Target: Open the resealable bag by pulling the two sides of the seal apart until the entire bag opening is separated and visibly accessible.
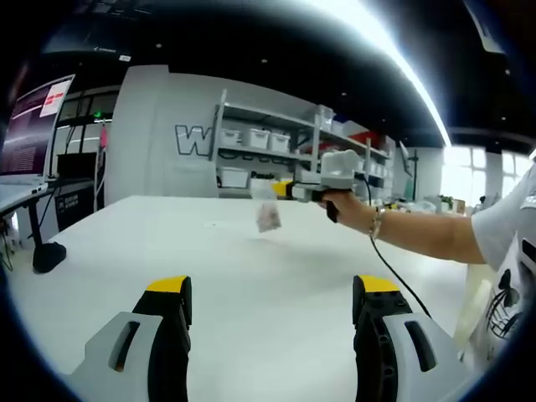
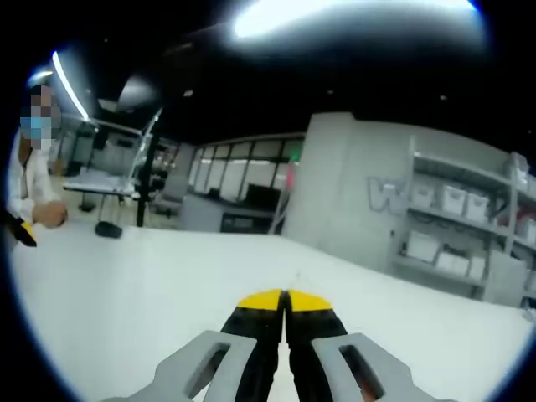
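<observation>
Over the white table (image 1: pixel 167 243) hangs a small clear resealable bag (image 1: pixel 268 214), pinched at its top edge by my right gripper (image 1: pixel 283 191), which a hand (image 1: pixel 356 209) holds out from the right. In the right gripper view the right gripper (image 2: pixel 285 303) has its yellow-tipped jaws pressed together, and the bag itself is hidden below them. My left gripper (image 1: pixel 272 289) is open, its jaws wide apart low over the table, well short of the bag and holding nothing.
A black cable (image 1: pixel 402 280) trails from the right gripper down to the table. A black stand foot (image 1: pixel 48 255) and a monitor (image 1: pixel 33 126) sit at the left. Shelves with white bins (image 1: pixel 260 142) line the back wall. A person (image 2: pixel 33 188) is at the left edge.
</observation>
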